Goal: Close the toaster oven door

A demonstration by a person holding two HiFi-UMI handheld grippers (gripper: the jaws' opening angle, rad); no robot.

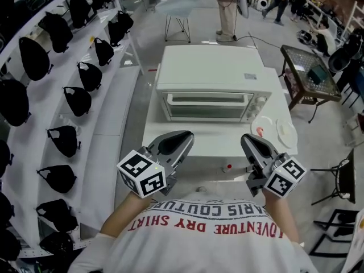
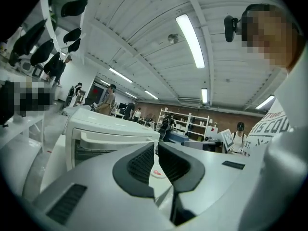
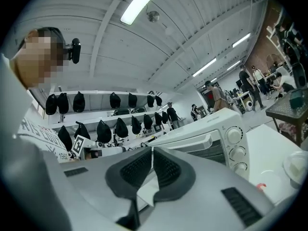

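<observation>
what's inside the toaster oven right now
The toaster oven has its door shut. Through the glass only dim horizontal bars, likely a rack, show. Anything deeper or behind the door frame and knob panel is hidden.

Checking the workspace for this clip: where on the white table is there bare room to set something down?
The strip of table in front of the toaster oven door is bare, as is the narrow margin left of the oven. The right front corner is crowded by white plates and a small red item.
</observation>
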